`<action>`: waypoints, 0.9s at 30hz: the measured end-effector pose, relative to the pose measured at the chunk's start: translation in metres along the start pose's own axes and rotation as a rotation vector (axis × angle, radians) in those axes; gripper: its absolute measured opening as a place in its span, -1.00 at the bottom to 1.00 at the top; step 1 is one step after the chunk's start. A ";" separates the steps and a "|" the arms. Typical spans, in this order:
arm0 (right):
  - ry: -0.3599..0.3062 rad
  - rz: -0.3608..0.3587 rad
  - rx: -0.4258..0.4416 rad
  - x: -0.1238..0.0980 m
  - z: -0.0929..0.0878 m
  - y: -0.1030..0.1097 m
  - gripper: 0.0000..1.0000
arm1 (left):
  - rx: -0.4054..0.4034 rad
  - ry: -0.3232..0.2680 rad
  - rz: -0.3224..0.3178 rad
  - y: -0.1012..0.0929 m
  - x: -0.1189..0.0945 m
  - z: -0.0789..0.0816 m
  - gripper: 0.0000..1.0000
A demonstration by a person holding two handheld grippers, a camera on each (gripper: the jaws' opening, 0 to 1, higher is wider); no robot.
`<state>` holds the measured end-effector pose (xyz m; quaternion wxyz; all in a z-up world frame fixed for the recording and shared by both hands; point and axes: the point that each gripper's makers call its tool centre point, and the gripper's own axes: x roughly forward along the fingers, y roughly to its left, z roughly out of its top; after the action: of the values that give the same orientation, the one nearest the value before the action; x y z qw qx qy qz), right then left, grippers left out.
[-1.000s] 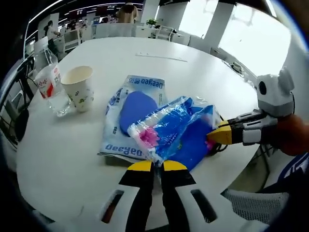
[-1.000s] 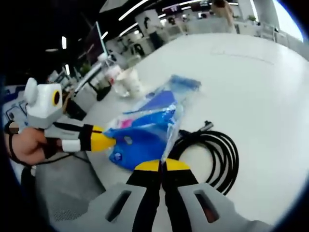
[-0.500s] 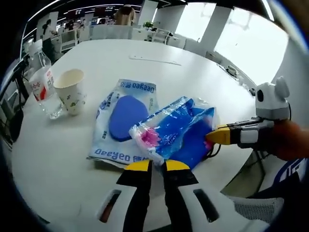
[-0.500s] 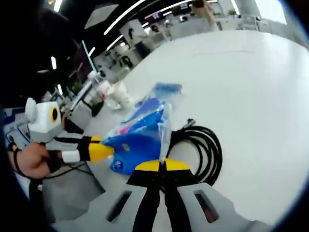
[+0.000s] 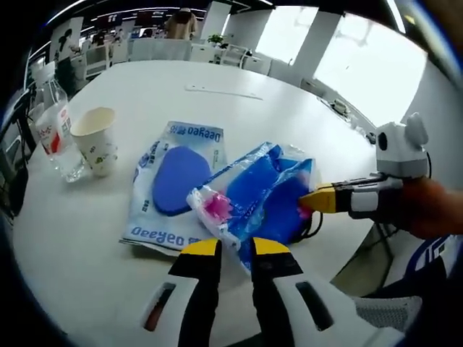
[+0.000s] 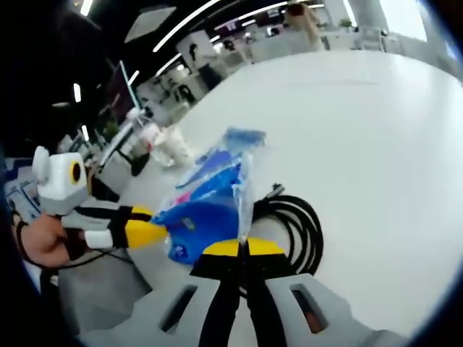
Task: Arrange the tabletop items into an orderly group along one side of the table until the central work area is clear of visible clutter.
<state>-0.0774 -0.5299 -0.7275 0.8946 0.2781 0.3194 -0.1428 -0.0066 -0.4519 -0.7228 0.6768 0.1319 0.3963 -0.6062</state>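
Note:
A crinkled blue packet with a pink patch lies partly over a flat white-and-blue bag on the white table. My left gripper sits at the packet's near corner, jaws slightly parted with the corner between them. From the right, my right gripper is pinched on the packet's other end. In the right gripper view, my right gripper is shut on the clear edge of the packet. The left gripper, held by a hand, touches its left end.
A coiled black cable lies under and beside the packet near the table edge. A paper cup and a water bottle stand at the left. A thin sheet lies far across the table. Chairs and desks stand beyond.
My left gripper's jaws have parted a little around the packet's corner. Both views have shifted slightly with the hands. The right gripper stays pinched on the packet.

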 end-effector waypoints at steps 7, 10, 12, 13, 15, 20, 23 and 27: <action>-0.015 -0.022 0.001 -0.003 0.006 -0.012 -1.00 | -0.018 -0.018 -0.003 0.001 -0.001 0.003 -0.67; -0.023 -0.034 0.012 -0.004 0.009 -0.020 -1.00 | -0.018 -0.015 -0.006 -0.001 -0.001 0.002 -0.66; -0.036 -0.041 0.029 -0.004 0.014 -0.026 -1.00 | -0.016 -0.010 -0.008 -0.001 0.000 0.001 -0.64; -0.040 -0.042 0.032 -0.004 0.015 -0.027 -1.00 | -0.015 -0.009 -0.008 -0.001 0.001 0.001 -0.64; -0.053 -0.048 0.046 -0.005 0.021 -0.032 -1.00 | -0.014 -0.009 -0.007 0.000 0.000 0.002 -0.64; -0.078 -0.067 0.063 -0.006 0.036 -0.045 -1.00 | -0.025 -0.016 0.004 0.005 -0.001 0.004 -0.64; -0.089 -0.076 0.070 -0.007 0.044 -0.051 -1.00 | -0.035 -0.022 0.010 0.008 -0.002 0.004 -0.64; -0.107 -0.095 0.081 -0.008 0.057 -0.063 -1.00 | -0.049 -0.030 0.020 0.012 -0.005 0.004 -0.63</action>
<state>-0.0827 -0.6133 -0.7115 0.8906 0.2907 0.2777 -0.2126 0.0061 -0.4483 -0.7198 0.6917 0.1099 0.3996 -0.5915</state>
